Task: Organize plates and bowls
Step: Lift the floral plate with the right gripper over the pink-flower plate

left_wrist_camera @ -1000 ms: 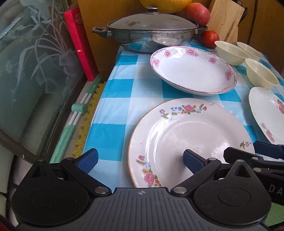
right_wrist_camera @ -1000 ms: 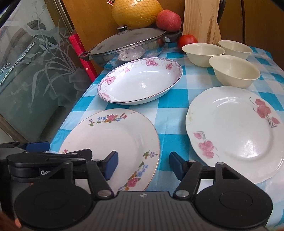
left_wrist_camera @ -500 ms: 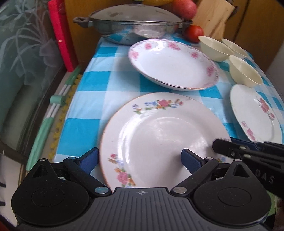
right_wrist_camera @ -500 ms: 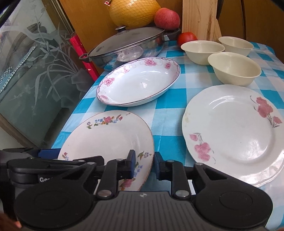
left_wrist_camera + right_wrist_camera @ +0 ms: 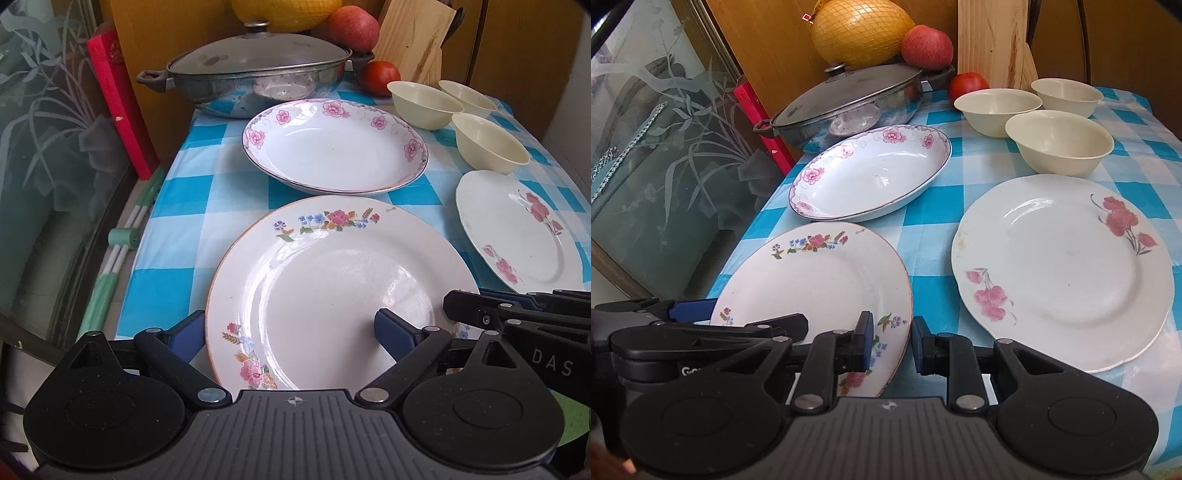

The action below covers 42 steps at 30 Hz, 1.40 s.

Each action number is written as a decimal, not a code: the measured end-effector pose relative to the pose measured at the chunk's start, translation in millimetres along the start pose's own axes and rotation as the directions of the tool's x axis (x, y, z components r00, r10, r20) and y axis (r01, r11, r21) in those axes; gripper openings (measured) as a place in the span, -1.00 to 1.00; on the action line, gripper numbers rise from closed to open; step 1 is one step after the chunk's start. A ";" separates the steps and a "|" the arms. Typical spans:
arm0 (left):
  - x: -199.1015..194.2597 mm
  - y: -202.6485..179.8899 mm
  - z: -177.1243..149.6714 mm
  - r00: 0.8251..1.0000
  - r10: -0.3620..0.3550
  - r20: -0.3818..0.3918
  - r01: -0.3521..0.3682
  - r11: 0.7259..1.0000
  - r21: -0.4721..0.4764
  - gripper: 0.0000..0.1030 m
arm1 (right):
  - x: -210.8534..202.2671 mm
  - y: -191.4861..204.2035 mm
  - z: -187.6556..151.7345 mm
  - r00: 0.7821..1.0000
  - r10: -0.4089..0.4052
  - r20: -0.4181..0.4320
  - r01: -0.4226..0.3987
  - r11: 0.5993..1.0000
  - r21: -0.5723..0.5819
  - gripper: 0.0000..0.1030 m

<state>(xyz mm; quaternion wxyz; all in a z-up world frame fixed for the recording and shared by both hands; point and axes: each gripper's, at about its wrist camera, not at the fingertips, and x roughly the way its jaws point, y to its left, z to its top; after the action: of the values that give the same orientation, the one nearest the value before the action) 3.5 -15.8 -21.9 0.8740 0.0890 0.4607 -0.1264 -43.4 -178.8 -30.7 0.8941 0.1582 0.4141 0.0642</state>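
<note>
A flat plate with multi-colour flowers [image 5: 332,288] [image 5: 820,280] lies nearest on the blue-checked cloth. My right gripper [image 5: 892,343] is shut on its near right rim, one pad over the face and one outside the edge. My left gripper [image 5: 291,332] stands open across the plate's near left rim, its pads apart from the plate. Behind the plate sits a deep plate with pink flowers [image 5: 332,147] [image 5: 871,177]. To the right lies a flat plate with red flowers [image 5: 517,236] [image 5: 1060,266]. Three cream bowls [image 5: 424,103] [image 5: 1060,147] stand at the back right.
A lidded metal pan [image 5: 255,74] [image 5: 849,99] stands at the back with a netted pomelo [image 5: 860,33], an apple [image 5: 927,46], a tomato [image 5: 967,85] and a wooden board [image 5: 993,44]. A red board [image 5: 118,103] and an etched glass panel [image 5: 665,166] flank the table's left edge.
My right gripper's jaws have come together on the flowered plate's near right rim. My left gripper stays open over the same plate and has only turned a little.
</note>
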 end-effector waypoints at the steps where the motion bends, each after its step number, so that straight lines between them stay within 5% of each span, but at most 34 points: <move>1: -1.8 -0.1 1.0 1.000 0.005 0.010 -0.005 1.000 -0.003 0.89 | -2.2 -0.2 -0.2 1.000 0.006 0.005 -0.006 1.000 0.005 -0.58; 31: -5.7 -55.3 16.1 0.997 -0.067 0.044 0.064 0.995 0.082 0.88 | -36.8 -41.3 -1.2 0.991 -0.111 0.080 0.106 0.992 0.061 -0.56; 38: -0.7 -90.1 16.8 0.997 -0.018 0.078 0.001 0.977 0.215 0.82 | -43.1 -51.1 3.0 0.969 -0.213 0.126 0.210 0.977 0.041 -0.58; 42: 7.6 -90.4 24.3 0.995 -0.100 0.012 0.097 0.980 0.174 0.84 | -44.3 -63.0 5.1 0.964 -0.237 0.122 0.230 0.970 0.075 -0.60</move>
<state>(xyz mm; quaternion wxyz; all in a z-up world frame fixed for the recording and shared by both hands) -0.7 -109.6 -18.2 0.8604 0.1403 0.4427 -0.2099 -69.3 -250.2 -16.9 0.9153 0.1391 0.3724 -0.0646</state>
